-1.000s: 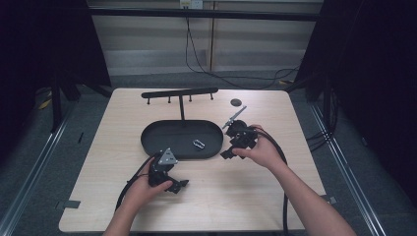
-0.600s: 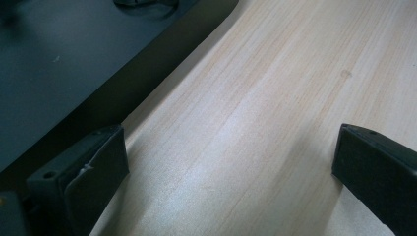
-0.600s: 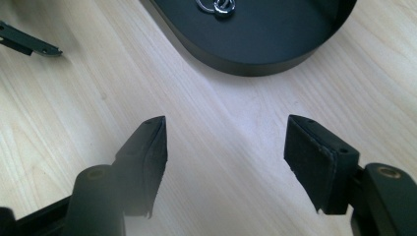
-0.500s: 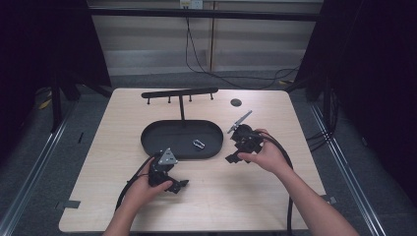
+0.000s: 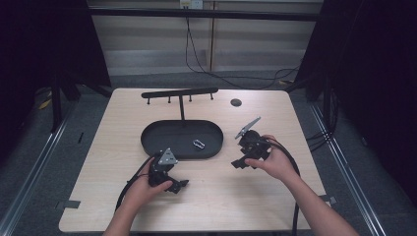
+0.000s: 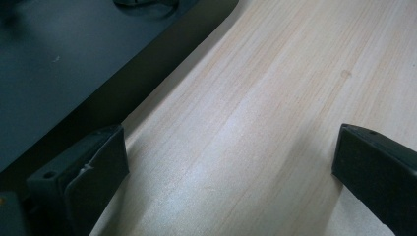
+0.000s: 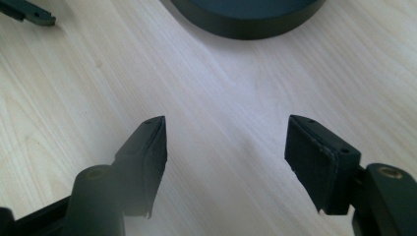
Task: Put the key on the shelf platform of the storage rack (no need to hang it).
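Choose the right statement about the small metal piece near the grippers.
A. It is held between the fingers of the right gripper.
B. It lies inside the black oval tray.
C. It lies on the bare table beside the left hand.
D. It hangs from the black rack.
B: in the high view the small metal piece rests on the floor of the black oval tray, apart from both grippers.

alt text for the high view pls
A person's two hands each hold a black tool over a light wooden table: the left tool in front of a dark oval tray, the right tool beside it, both empty.
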The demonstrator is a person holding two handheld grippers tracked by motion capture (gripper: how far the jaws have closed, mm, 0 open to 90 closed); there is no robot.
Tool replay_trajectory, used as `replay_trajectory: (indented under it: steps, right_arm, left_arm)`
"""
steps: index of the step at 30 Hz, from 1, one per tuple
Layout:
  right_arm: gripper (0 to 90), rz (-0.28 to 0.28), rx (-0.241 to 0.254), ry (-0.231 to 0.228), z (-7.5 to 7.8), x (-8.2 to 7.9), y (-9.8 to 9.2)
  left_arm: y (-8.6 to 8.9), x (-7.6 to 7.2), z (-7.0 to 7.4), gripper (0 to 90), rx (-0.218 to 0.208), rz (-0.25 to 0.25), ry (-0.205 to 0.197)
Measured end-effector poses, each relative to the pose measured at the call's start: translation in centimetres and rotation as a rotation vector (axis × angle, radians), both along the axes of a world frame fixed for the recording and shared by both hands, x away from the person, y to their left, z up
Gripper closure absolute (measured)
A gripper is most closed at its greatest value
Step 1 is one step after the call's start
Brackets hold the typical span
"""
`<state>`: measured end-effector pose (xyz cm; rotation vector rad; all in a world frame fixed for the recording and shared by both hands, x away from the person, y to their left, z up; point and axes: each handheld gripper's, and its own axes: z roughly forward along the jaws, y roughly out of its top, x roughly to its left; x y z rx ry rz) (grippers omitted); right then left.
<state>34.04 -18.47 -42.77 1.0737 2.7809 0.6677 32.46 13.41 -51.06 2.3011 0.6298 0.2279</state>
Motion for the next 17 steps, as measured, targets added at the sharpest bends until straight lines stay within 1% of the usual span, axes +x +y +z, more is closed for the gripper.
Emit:
replay_trajectory:
  steps: [1, 2, 3, 6, 10, 12, 13, 17]
  right_arm:
    - [33.0, 0.001, 0.003, -0.005, -0.3, -0.3, -0.3]
    - [33.0, 0.001, 0.003, -0.005, -0.3, -0.3, -0.3]
    - [32.6, -0.003, -0.005, -0.001, -0.4, -0.4, -0.4]
    - [32.7, -0.003, -0.004, -0.005, -1.1, -1.1, -0.9]
    - [32.1, -0.008, 0.011, -0.002, -1.7, -1.6, -1.3]
    - [32.2, -0.010, 0.008, -0.003, -1.8, -1.6, -1.4]
    - [32.2, -0.010, -0.008, -0.010, -2.0, -1.7, -1.4]
    - [32.3, -0.011, 0.000, -0.009, -2.0, -1.5, -1.4]
  left_arm:
    - [0.0, 0.0, 0.0, 0.0, -0.005, 0.004, 0.001]
    - [0.0, 0.0, 0.0, 0.0, -0.005, 0.004, 0.001]
    - [0.0, 0.0, 0.0, 0.0, 0.000, 0.000, 0.000]
    - [0.0, 0.0, -0.1, 0.0, -0.010, 0.004, 0.001]
    - [0.0, 0.0, 0.0, 0.0, 0.000, 0.000, 0.000]
    - [0.0, 0.0, 0.0, 0.0, -0.002, 0.001, 0.000]
    - [0.0, 0.0, 0.0, 0.0, 0.000, 0.000, 0.000]
    - [0.0, 0.0, 0.0, 0.0, 0.000, 0.000, 0.000]
